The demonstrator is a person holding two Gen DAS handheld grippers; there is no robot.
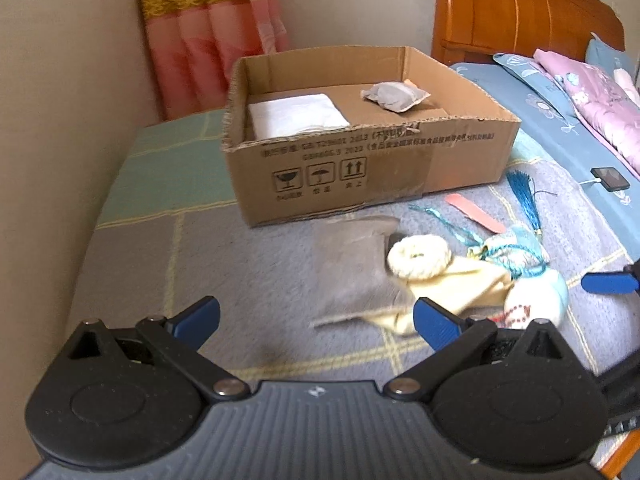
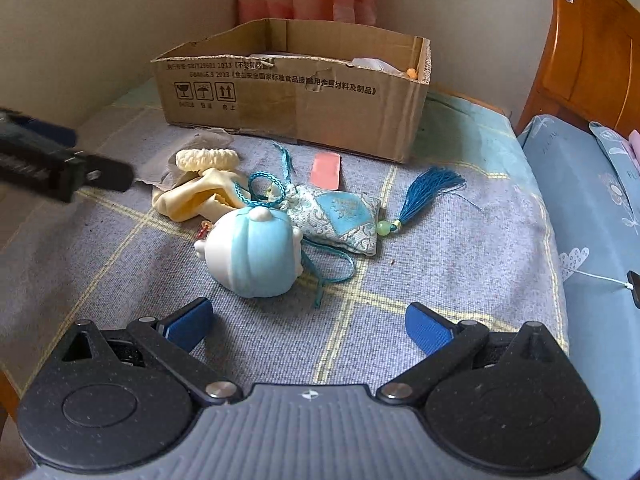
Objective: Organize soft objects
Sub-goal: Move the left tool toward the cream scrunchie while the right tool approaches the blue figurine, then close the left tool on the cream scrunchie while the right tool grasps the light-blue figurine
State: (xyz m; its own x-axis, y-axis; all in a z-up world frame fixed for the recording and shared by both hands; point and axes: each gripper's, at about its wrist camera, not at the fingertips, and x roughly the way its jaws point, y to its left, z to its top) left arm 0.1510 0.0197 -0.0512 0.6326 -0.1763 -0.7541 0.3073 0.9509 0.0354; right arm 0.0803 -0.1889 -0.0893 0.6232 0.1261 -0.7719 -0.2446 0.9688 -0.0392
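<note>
A cardboard box [image 1: 360, 168] stands on the blanket [image 1: 248, 264]; inside lie a white folded cloth [image 1: 296, 114] and a grey pouch [image 1: 394, 96]. In front lie a grey cloth [image 1: 352, 264], a cream knitted ring [image 1: 418, 256], a yellow cloth [image 1: 452, 288], a blue-white plush toy [image 2: 256, 252], a brocade sachet [image 2: 340, 216] with a blue tassel [image 2: 428, 192] and a pink flat piece [image 2: 326, 170]. My left gripper [image 1: 316, 322] is open, just short of the grey cloth. My right gripper [image 2: 308, 322] is open, just short of the plush toy. The box also shows in the right wrist view [image 2: 296, 92].
A wall and pink curtain [image 1: 208, 32] stand behind the box. A bed with blue sheet [image 1: 560, 136], pink quilt [image 1: 600, 104] and wooden headboard [image 1: 520, 8] lies to the right. A phone on a cable [image 1: 610, 179] rests on the sheet.
</note>
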